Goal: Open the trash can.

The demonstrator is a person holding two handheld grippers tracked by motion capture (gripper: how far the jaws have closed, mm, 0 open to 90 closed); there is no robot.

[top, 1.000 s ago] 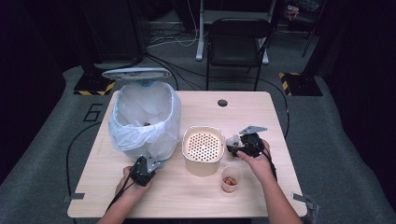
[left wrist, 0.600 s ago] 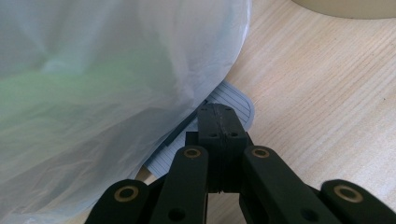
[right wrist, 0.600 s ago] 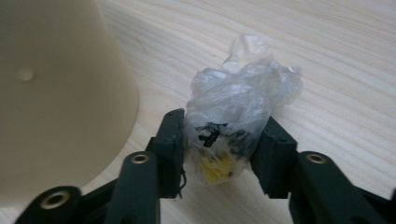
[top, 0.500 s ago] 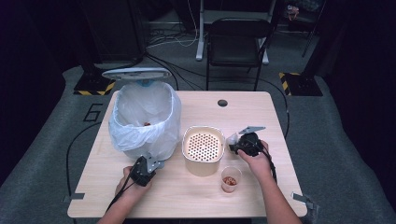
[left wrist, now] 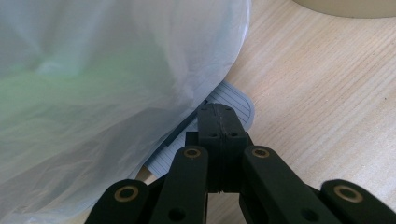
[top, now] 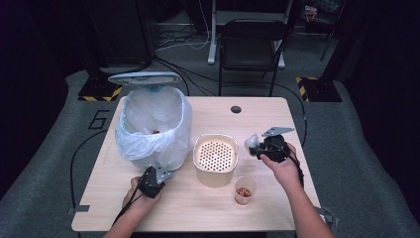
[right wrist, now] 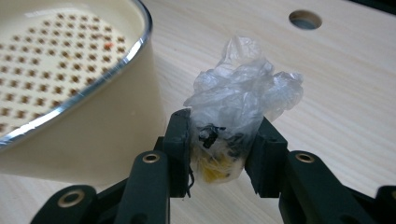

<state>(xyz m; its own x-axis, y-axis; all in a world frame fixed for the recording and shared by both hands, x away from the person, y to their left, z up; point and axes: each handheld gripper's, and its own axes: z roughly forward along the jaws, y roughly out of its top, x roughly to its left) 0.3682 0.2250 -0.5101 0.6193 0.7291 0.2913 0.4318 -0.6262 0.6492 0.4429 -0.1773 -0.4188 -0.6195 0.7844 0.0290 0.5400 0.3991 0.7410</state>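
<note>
The right gripper [right wrist: 219, 154] is pinching a crumpled clear plastic wrapper [right wrist: 240, 100] holding yellow and dark scraps, bulging above the jaws, just beside the cream perforated strainer [right wrist: 60, 70]. The left gripper [left wrist: 219, 123] is sitting pressed together by the bin's white bag [left wrist: 102, 79]. A "6" is marking the floor.

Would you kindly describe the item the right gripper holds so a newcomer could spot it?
On the wooden table, find the cream perforated container. Just right of it, the right gripper pinches a crumpled clear plastic wrapper holding yellow and dark scraps, unlike the small cup nearby.
</note>
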